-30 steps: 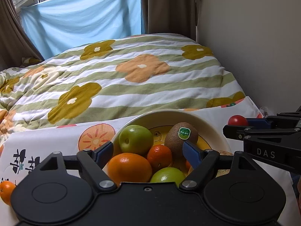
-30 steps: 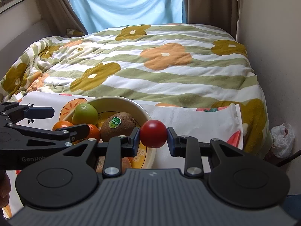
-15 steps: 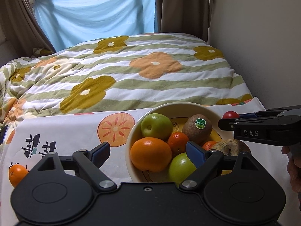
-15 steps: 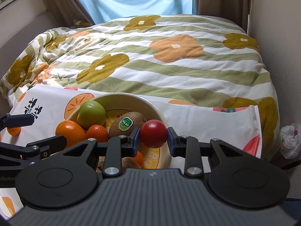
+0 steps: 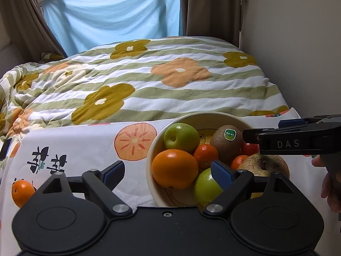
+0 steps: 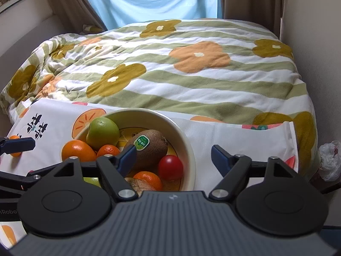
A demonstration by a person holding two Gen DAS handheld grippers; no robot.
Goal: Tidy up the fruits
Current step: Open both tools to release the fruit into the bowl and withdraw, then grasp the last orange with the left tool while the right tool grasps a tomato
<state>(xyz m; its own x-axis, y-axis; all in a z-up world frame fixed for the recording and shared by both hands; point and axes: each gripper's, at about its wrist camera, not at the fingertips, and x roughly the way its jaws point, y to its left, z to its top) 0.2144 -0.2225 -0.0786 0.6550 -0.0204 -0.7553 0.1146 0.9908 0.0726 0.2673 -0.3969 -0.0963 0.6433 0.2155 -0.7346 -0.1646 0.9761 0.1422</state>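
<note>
A cream bowl (image 6: 187, 140) (image 5: 149, 162) on a printed cloth holds a green apple (image 6: 102, 132), a kiwi (image 6: 147, 147), oranges (image 5: 174, 168), a brown pear (image 5: 264, 166) and a red tomato (image 6: 170, 167). My right gripper (image 6: 173, 157) is open and empty just above the bowl's near right side, over the tomato. My left gripper (image 5: 167, 173) is open and empty, low at the bowl's left side. A small orange (image 5: 22, 193) lies loose on the cloth at the far left; it also shows in the right wrist view (image 6: 15, 146).
The white fruit-print cloth (image 5: 85, 145) covers the bed's foot, with a floral striped duvet (image 5: 170, 81) behind. A wall runs along the right. A plastic bag (image 6: 329, 160) sits on the floor at the right. A dark phone (image 5: 5, 151) lies at the left edge.
My right gripper moved over the bowl and opened, letting the red tomato go into the bowl. My left gripper drifted left and back, so the bowl sits further right in its view.
</note>
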